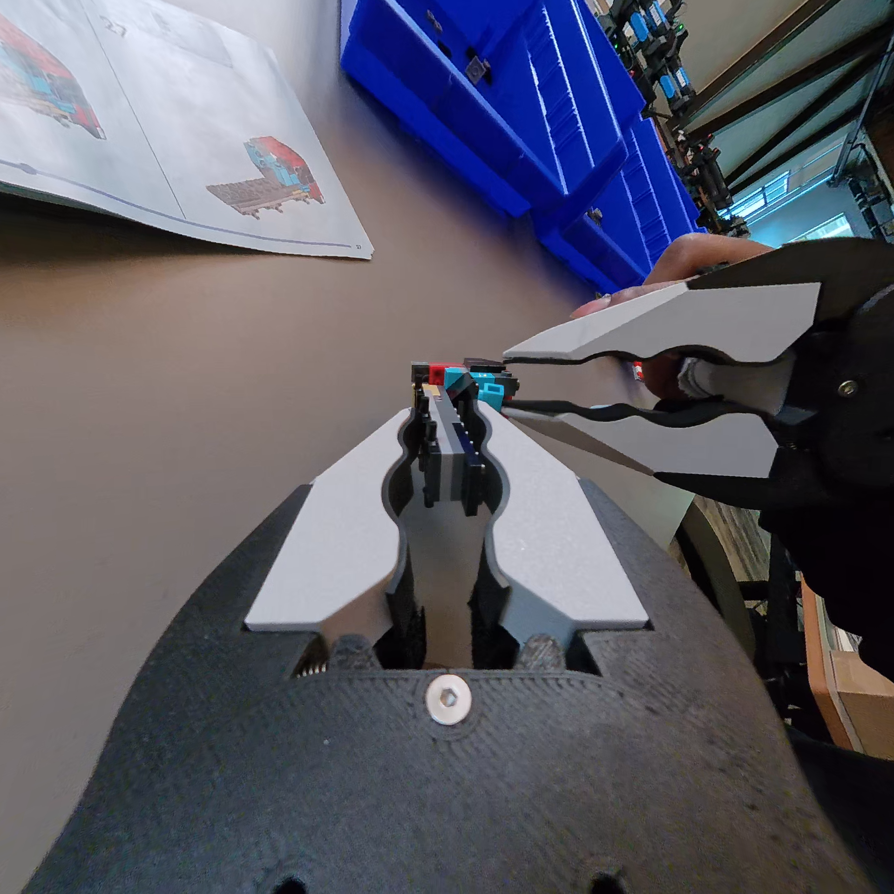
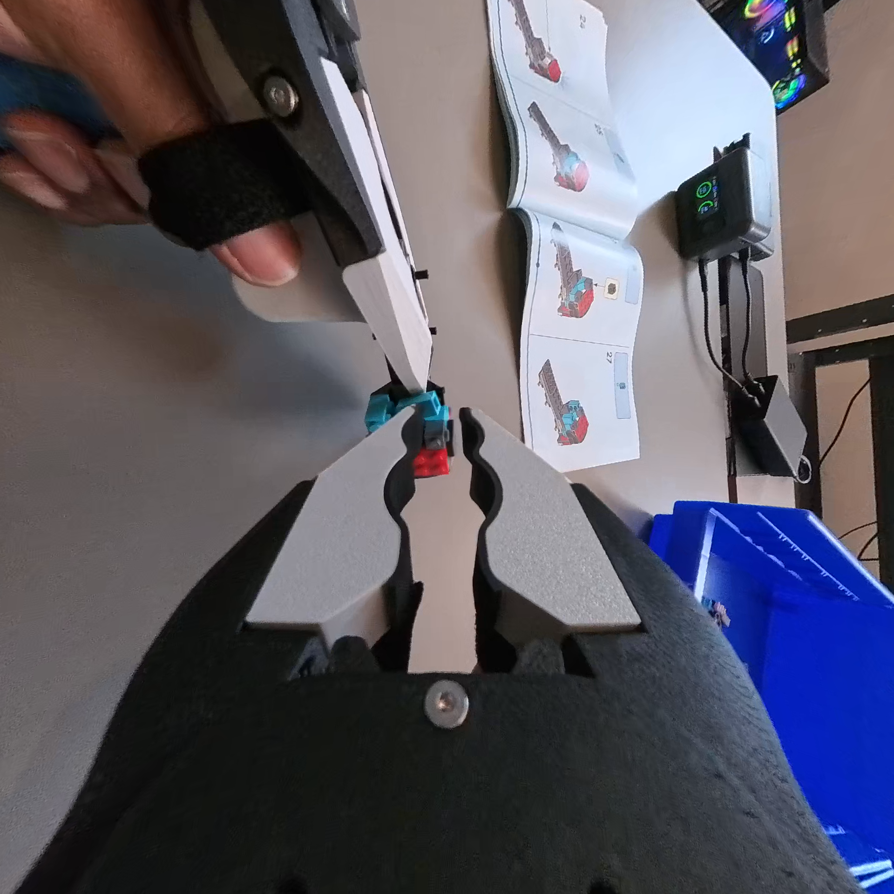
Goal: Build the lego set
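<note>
teal, red, grey lego model (image 1: 454, 411); blue bins (image 1: 508, 121); brown table (image 1: 193, 387)

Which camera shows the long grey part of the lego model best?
The left wrist view: the lego model runs lengthwise between the left gripper fingers. The right wrist view shows only its teal and red end.

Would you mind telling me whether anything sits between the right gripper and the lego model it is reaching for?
Nothing visible does. The right gripper is open, its tips already at the teal-and-red end of the lego model. The left gripper, shut on the model's long plate end, comes in from another side and leaves that end free.
</note>
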### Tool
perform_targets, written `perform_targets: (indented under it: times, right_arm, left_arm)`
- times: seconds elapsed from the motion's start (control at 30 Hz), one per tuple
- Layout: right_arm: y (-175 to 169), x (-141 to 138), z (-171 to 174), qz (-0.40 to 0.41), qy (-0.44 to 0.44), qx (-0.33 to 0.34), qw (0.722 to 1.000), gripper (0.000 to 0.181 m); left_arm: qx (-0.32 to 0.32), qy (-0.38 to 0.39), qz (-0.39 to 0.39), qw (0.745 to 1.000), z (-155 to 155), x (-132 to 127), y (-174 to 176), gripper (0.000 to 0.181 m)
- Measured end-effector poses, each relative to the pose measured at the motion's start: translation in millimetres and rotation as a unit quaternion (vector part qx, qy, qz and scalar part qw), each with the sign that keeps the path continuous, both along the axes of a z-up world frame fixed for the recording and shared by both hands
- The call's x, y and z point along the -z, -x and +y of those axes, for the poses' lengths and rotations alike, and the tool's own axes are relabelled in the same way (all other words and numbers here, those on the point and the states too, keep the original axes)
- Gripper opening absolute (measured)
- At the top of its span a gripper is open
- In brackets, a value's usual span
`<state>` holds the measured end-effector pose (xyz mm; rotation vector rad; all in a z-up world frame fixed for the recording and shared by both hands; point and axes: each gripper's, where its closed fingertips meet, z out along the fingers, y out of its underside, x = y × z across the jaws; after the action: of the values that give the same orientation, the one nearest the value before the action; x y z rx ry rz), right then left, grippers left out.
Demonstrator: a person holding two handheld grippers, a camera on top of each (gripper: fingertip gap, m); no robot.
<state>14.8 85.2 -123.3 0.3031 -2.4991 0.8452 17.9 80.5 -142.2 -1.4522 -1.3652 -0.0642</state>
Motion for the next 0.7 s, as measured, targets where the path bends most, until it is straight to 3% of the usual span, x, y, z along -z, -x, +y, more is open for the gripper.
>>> perform_targets:
  times: [0.17,0.7]
  right_arm:
    - [3.3,-3.1,-1.2,0.016,0.018,-0.002,1.0,0.011]
    - [3.4,-2.8,-1.3,-0.04,0.069,-0.006,0.997,0.002]
  left_arm:
    - [0.003,-0.003,-0.003,1.0,-1.1,0.6,-1.1,0.02]
    - [0.012,-0.028,-0.01,0.999,-1.3,-0.7,-2.7,0.02]
